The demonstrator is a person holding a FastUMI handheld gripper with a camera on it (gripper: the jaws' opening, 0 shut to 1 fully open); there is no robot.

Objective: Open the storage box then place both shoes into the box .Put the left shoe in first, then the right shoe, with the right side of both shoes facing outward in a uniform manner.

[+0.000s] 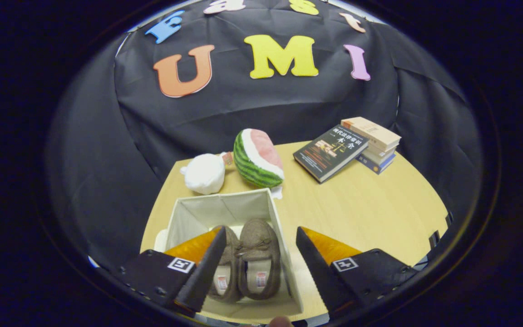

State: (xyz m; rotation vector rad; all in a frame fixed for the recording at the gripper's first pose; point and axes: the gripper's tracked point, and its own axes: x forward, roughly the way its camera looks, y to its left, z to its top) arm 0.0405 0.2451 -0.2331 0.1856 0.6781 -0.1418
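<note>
Shoes (248,263), both of them, sit side by side inside the open storage box (198,213) on the desk (357,204), toes pointing away. The fingers (207,268) are spread wide above the box, gripping nothing; a plush watermelon (258,158) lies beyond.

Black book (330,152) on the table (361,209): cover has Chinese title characters, too small to read reliably. Square coded markers on hand-held gripper (261,252) fingers (207,268), wide apart. Shoe insole labels (261,278) illegible.
</note>
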